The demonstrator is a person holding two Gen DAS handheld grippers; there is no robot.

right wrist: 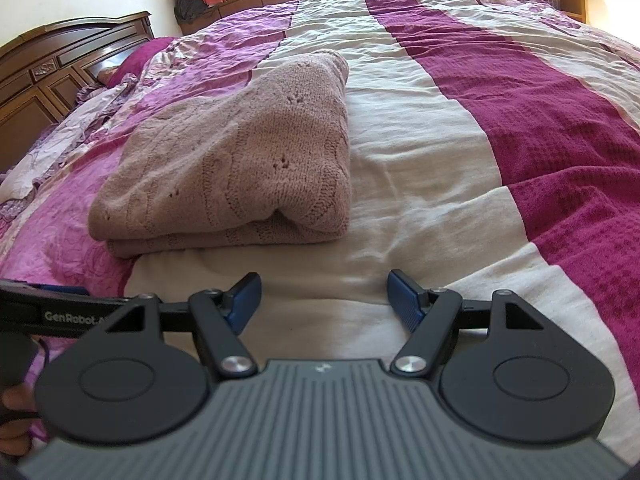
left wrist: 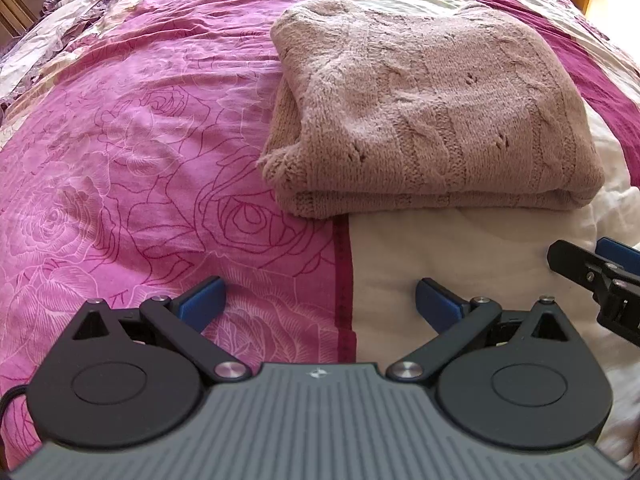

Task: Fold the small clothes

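Knitted and dusty pink, the sweater point(left wrist: 432, 108) lies folded into a thick rectangle on the bedspread point(left wrist: 132, 152), straddling the seam between the rose-printed pink panel and the cream panel.

Left wrist view: your left gripper point(left wrist: 320, 306) hangs above the bedspread with its blue pads wide apart and nothing between them. The sweater sits ahead of the fingers and somewhat to their right, well apart from the tips. Its long axis runs crosswise to your line of approach, the folded edge facing you. Your right gripper point(left wrist: 600, 270) shows at the right margin, short of the sweater's near right corner.

Right wrist view: your right gripper point(right wrist: 324, 300) is likewise spread wide and empty over the cream panel. Here the sweater point(right wrist: 240, 156) lies ahead and to the left of the fingers, its near right corner closest to them. The body of the left gripper point(right wrist: 60, 312) crosses the lower left.

Judgement: neither gripper is clearly nearer; each faces its own near corner. The fold appears complete.
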